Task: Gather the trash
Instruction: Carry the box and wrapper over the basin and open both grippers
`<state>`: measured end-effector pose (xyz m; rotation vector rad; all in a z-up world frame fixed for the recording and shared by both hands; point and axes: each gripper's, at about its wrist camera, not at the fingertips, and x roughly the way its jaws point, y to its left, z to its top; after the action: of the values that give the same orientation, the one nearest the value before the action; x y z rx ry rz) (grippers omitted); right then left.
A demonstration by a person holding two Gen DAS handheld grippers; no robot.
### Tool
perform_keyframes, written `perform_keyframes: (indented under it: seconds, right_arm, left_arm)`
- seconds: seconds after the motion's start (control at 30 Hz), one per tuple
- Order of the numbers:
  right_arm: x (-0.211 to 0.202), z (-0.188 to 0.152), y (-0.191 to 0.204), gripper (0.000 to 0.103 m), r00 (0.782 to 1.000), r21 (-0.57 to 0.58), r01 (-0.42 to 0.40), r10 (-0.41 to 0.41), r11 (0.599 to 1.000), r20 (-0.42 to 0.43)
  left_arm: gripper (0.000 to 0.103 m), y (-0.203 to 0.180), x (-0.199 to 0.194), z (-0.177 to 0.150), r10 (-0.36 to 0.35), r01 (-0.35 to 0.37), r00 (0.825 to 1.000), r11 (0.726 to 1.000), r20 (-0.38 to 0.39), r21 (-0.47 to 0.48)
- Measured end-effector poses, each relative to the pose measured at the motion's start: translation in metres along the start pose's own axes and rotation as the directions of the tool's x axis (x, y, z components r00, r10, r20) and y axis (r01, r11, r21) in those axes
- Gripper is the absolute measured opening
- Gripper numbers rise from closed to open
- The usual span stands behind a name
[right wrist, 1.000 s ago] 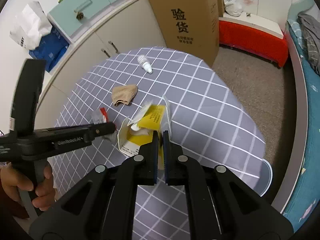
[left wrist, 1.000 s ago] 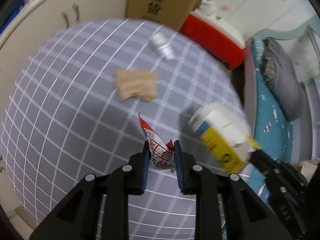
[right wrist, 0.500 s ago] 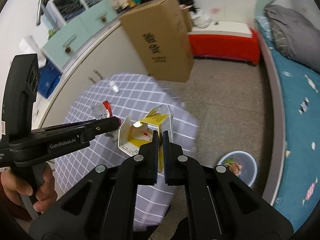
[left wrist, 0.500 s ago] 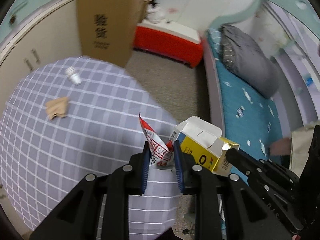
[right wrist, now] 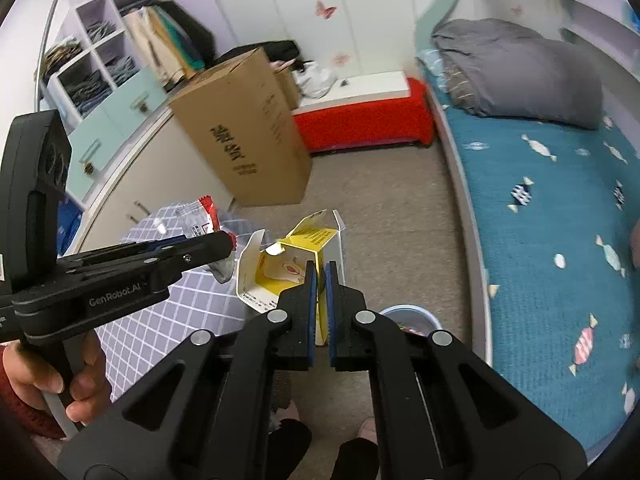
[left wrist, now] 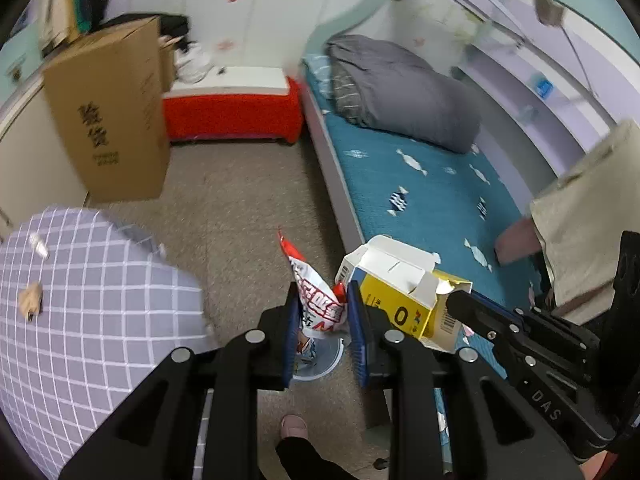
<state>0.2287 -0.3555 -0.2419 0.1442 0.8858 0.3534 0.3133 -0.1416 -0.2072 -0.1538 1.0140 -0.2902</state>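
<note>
cardboard box (right wrist: 244, 136): 验货; left claw (right wrist: 230, 245): GenRobot.AI; right claw (left wrist: 450, 300): DAS

Counter (left wrist: 100, 320) covered in grey checked cloth: a small white bottle (left wrist: 39, 245) and a crumpled tan scrap (left wrist: 31, 302) lie on it. Floor (left wrist: 240, 216): cardboard box (left wrist: 108, 120), round bin (right wrist: 412, 318).

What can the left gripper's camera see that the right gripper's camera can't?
Only the left wrist view shows the brown scrap and small white bottle on the checked table. Only the right wrist view shows the shelves and a hand. Both show the yellow box, snack wrapper, cardboard box and bed.
</note>
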Motion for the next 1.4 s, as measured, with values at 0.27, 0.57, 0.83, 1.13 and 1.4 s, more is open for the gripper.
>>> perform_keyframes:
  seconds: [0.27, 0.57, 0.83, 1.13, 1.4]
  right_arm:
    - [-0.015, 0.001, -0.033, 0.005, 0.999, 0.052, 0.023, -0.025, 0.998, 0.03]
    - [-0.009, 0.009, -0.044, 0.005, 0.999, 0.087, 0.019, -0.022, 0.996, 0.036]
    - [0.02, 0.01, -0.062, 0.006, 1.0, 0.169, -0.007, 0.01, 0.986, -0.019]
    - [0.01, 0.017, -0.055, 0.006, 0.999, 0.146, 0.039, -0.04, 0.989, 0.008]
    - [-0.007, 0.017, -0.059, 0.044, 0.995, 0.14, 0.074, -0.082, 0.987, 0.053]
  left_arm:
    - [0.022, -0.036, 0.011, 0.008, -0.02, 0.021, 1.0, 0.997, -0.005, 0.069]
    - [0.022, -0.041, 0.019, 0.017, -0.014, 0.015, 1.0, 0.996, -0.016, 0.09]
    - [0.022, -0.039, 0.027, 0.025, -0.002, 0.005, 0.999, 0.995, -0.035, 0.095]
    - [0.022, -0.046, 0.035, 0.031, -0.01, 0.016, 0.999, 0.992, -0.047, 0.123]
    - [0.022, -0.061, 0.04, 0.033, -0.018, 0.027, 0.998, 0.986, -0.054, 0.162]
